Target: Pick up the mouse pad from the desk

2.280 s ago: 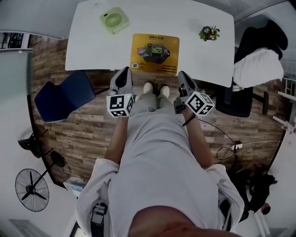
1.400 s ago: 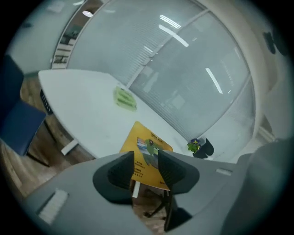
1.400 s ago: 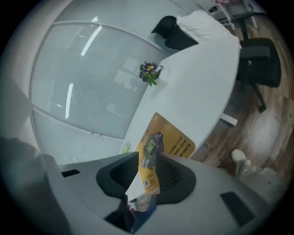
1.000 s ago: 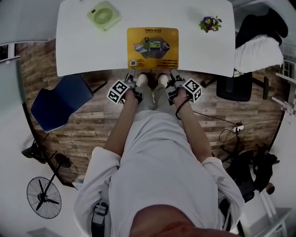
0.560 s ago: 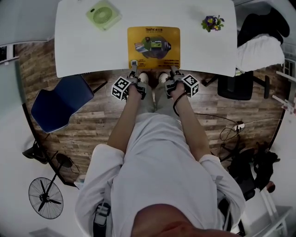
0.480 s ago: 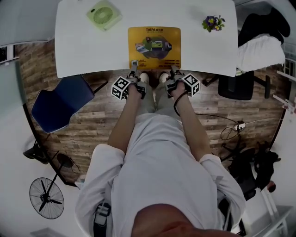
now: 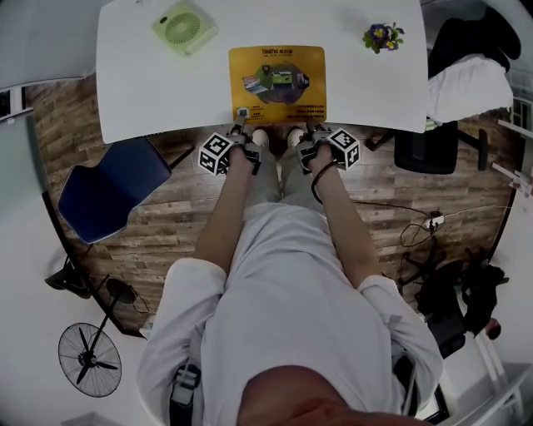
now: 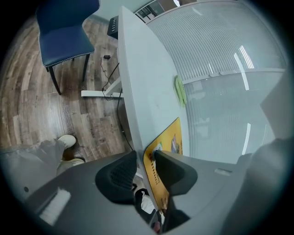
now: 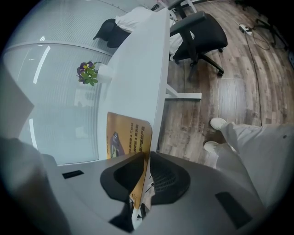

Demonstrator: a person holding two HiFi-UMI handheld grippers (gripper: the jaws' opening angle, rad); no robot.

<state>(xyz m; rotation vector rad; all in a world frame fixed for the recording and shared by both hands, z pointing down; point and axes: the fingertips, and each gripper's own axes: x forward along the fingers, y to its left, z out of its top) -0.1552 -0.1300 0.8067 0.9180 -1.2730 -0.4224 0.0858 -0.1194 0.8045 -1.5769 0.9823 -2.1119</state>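
Observation:
The yellow mouse pad [image 7: 277,83] lies flat on the white desk [image 7: 150,83], its near edge at the desk's front edge. My left gripper [image 7: 241,115] is at the pad's near left corner. In the left gripper view the pad [image 8: 172,140] runs between the closing jaws of this gripper [image 8: 147,158]; one jaw rests on it and a gap shows at the other. My right gripper [image 7: 314,123] is at the near right corner. In the right gripper view its closing jaws [image 9: 148,158] pinch the pad's [image 9: 126,137] edge.
A green desk fan [image 7: 181,25] stands at the desk's far left, a small flower pot [image 7: 381,37] at the far right. A blue chair [image 7: 104,187] is left of me, a black chair [image 7: 425,150] with a white cloth [image 7: 466,87] to the right. My shoes are under the desk edge.
Both grippers have moved forward from in front of my legs to the pad's near edge and sunk a little. Their jaws now straddle the pad's corners.

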